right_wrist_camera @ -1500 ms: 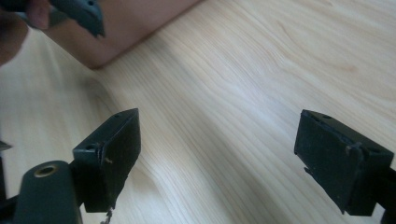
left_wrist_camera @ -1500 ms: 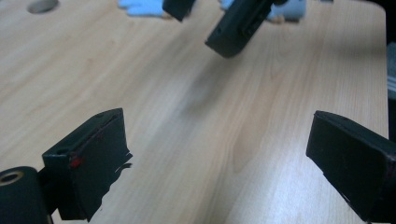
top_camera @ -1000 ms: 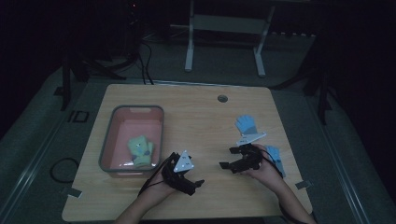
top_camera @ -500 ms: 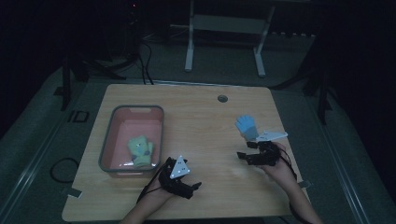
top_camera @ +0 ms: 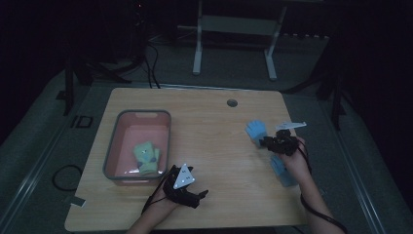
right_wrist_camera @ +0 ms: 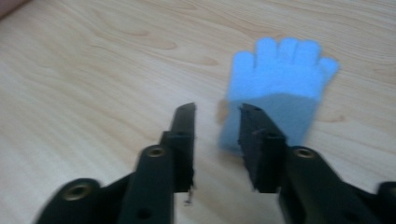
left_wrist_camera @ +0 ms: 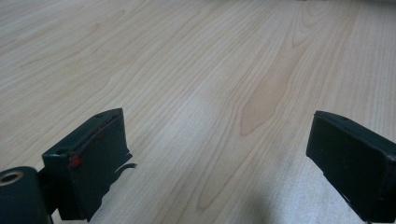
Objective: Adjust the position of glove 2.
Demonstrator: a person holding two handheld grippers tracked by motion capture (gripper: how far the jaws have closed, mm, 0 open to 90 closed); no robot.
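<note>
Unmarked blue glove (right_wrist_camera: 279, 88) (no lettering)

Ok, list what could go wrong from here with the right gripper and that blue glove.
1. The right gripper has just been closing, yet nothing sits between its fingers; the blue glove lies beside and beyond them, so a grip now would likely miss.
2. One finger overlaps the glove's edge and may push it along the table.
3. A second blue glove lies by the right hand and could get dragged.
</note>
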